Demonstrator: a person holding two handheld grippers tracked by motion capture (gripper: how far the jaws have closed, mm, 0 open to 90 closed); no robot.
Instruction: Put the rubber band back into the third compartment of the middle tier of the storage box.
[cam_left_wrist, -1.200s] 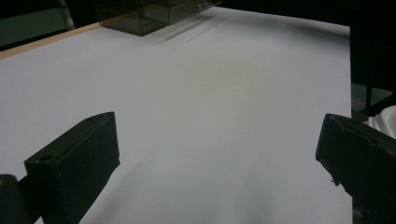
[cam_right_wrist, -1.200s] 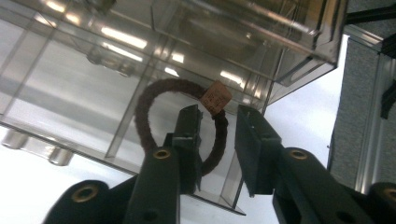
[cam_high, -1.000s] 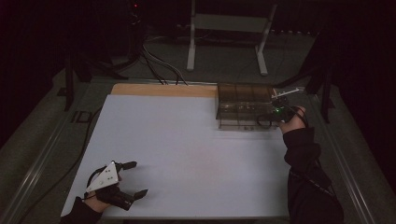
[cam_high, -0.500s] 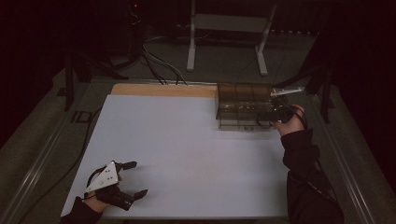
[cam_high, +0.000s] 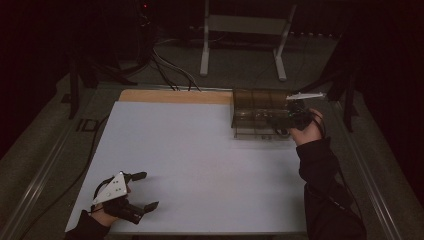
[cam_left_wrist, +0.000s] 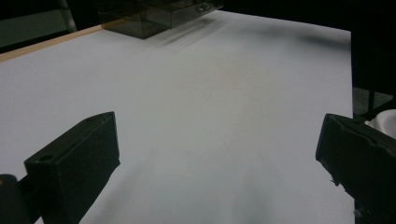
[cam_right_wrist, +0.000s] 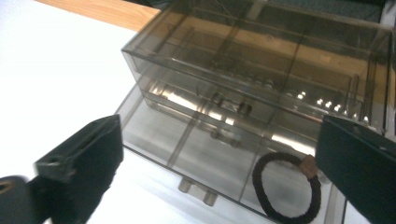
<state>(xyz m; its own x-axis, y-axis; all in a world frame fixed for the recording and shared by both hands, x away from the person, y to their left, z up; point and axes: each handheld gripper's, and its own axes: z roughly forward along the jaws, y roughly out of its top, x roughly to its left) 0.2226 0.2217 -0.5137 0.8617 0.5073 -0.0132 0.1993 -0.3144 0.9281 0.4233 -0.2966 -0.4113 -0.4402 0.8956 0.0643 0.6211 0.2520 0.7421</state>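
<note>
One hair tie (cam_right_wrist: 287, 186) in open drawer (cam_right_wrist: 196, 154) | right tongs (cam_right_wrist: 219, 154) just opened, empty | left tongs (cam_left_wrist: 219, 163) open

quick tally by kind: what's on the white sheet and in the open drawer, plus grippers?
Smoky clear drawer organiser: 1
Black hair tie, lying in the pulled-out lower drawer: 1
Grippers: 2, left gripper with jaws apart over the white sheet, right gripper at the organiser with jaws just opened, nothing between them
Total: 4
</note>
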